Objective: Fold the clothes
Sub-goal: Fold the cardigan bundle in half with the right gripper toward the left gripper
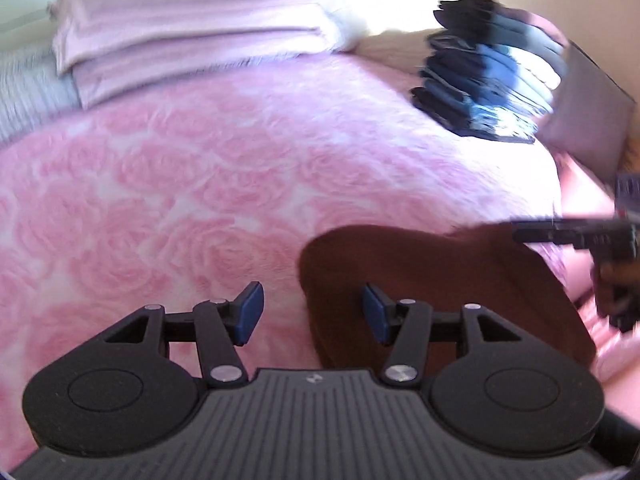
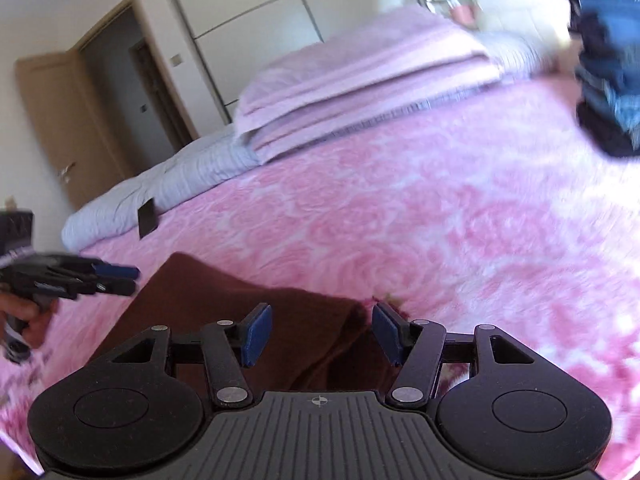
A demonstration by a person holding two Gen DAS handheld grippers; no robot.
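Note:
A brown garment (image 1: 440, 280) lies flat on the pink rose-patterned bedspread (image 1: 200, 200). My left gripper (image 1: 314, 312) hovers over the garment's left edge, jaws open, nothing between the blue pads. My right gripper (image 1: 520, 230) comes in from the right edge over the garment's far side. In the right wrist view the brown garment (image 2: 240, 300) lies under my right gripper (image 2: 322, 334), which is open with nothing pinched between its pads. My left gripper (image 2: 132, 278), held in a hand, reaches in from the left at the garment's corner.
A tall stack of folded dark and blue clothes (image 1: 488, 80) stands at the far right of the bed. A folded pale pink blanket (image 1: 180, 28) lies at the far end. A small dark rectangle (image 2: 147, 218) sits near the bed's left edge. An open door (image 2: 60, 120) and wardrobe (image 2: 280, 20) are beyond.

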